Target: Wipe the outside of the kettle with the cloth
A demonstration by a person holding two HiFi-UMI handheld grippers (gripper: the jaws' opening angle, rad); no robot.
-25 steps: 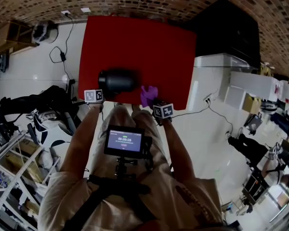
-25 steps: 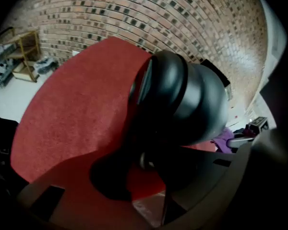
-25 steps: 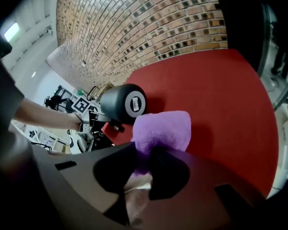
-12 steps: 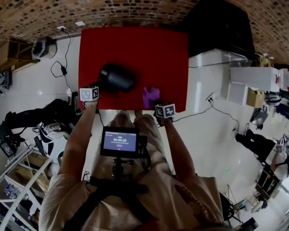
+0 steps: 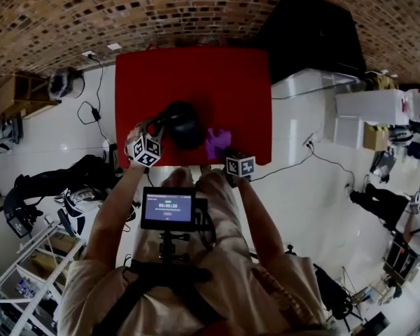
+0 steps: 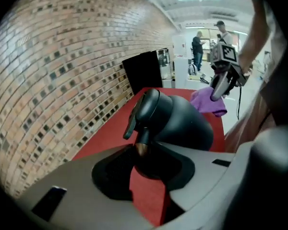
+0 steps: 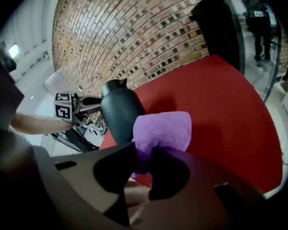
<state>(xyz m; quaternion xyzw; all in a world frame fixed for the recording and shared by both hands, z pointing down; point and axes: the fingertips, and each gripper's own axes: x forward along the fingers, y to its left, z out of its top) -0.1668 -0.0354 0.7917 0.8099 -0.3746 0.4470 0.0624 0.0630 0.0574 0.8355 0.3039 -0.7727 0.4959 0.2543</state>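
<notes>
Between left tongs (image 6: 146, 166), kettle handle (image 6: 142, 139)

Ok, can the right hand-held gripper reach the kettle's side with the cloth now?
Probably yes. The right hand-held gripper is shut on the purple cloth, and the kettle is right beside it with nothing between. The left hand-held gripper holds the handle on the far side.

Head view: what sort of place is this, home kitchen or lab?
Likely a lab or workshop, not a kitchen: bare brick wall, glossy white floor strewn with black cables, and a metal shelving rack of gear near the red-topped table.
</notes>
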